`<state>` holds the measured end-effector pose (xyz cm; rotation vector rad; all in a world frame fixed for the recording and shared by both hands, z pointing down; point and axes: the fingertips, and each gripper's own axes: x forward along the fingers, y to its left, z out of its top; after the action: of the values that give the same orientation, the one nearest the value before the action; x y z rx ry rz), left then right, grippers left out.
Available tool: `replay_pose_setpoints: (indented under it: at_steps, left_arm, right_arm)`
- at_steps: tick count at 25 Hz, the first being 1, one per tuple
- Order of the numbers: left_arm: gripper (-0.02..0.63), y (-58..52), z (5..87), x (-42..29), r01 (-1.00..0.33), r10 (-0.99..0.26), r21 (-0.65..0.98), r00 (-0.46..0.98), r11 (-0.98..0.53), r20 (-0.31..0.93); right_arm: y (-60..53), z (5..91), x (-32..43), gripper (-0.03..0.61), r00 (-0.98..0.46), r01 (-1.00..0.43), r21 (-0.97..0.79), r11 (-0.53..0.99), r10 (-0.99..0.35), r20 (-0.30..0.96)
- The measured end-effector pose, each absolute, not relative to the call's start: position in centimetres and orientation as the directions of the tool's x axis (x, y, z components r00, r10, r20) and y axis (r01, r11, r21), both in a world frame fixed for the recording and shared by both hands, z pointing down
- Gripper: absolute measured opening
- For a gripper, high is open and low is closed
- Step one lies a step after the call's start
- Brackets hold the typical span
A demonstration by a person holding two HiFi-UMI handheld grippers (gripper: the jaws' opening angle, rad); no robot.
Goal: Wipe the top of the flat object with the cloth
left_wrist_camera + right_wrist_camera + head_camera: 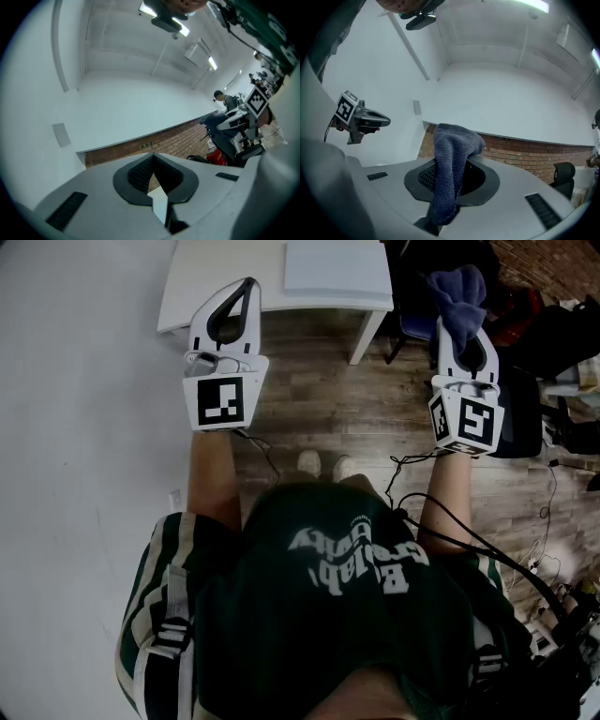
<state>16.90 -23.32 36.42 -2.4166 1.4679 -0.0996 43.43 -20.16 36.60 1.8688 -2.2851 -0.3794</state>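
1. Cloth [457, 292] is secured: our right tongs [464, 329] are clenched on it, and the blue fabric bunches past their tips.
2. Our left tongs [246, 285] are closed on nothing, raised level with the right pair and well apart from it.
3. The flat object [337, 266], a pale slab, lies on the white surface [225, 259] ahead of us, untouched by either pair.
4. We judge the step in hand to be bringing the cloth to the slab; wiping has not begun.
5. The next move calls for lowering the right tongs forward and leftward, so the cloth presses on the slab's top.
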Motion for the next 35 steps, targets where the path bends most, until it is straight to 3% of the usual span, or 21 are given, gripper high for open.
replay_pose_setpoints:
  at_steps: [35]
  left_arm:
    - [-0.002, -24.9, 35.3, 16.0, -0.831, -0.855, -0.317, 0.509, -0.457, -0.100]
  right_arm:
    - [-21.8, 36.2, 40.9, 0.060, -0.216, -0.946, 0.258, 0.195, -0.975, -0.054]
